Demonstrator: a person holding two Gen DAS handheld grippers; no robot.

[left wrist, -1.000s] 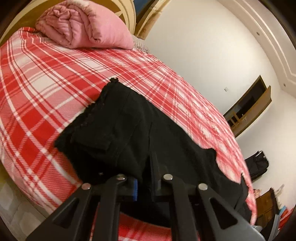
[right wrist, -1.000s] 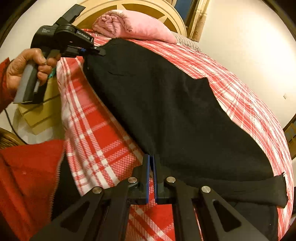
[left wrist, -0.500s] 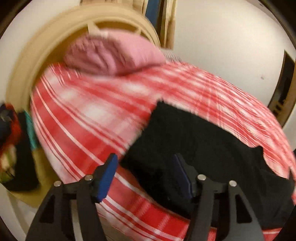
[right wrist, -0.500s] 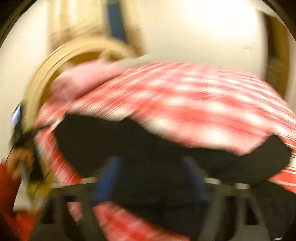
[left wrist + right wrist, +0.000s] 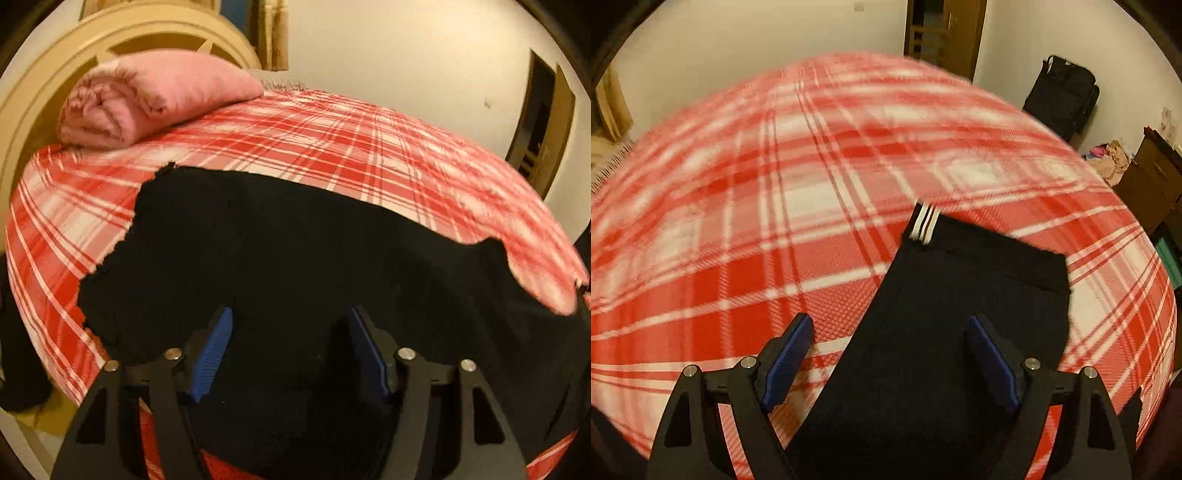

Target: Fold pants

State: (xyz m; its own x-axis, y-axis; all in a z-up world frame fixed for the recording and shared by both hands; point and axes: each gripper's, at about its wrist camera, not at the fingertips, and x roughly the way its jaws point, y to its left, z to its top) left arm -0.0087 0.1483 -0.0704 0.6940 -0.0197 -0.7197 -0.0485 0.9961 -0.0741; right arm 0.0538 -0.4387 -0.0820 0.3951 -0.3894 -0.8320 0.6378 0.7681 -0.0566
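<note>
The black pants [image 5: 295, 266] lie flat on the red and white plaid bedspread [image 5: 332, 147], running left to right near the bed's front edge. My left gripper [image 5: 291, 350] is open above the pants, holding nothing. In the right wrist view the leg end of the pants [image 5: 960, 295], with white stripes [image 5: 925, 223] at its cuff, lies on the bedspread [image 5: 757, 221]. My right gripper [image 5: 890, 358] is open above this leg, holding nothing.
A rolled pink blanket [image 5: 147, 92] lies at the head of the bed by the cream headboard [image 5: 44, 92]. A black suitcase [image 5: 1063, 96], a doorway [image 5: 942, 33] and a wooden cabinet [image 5: 1152, 177] stand beyond the bed.
Both grippers were shut on the pants' edge a second ago. Both have opened and let go, and both have swung to new views; the pants now lie flat.
</note>
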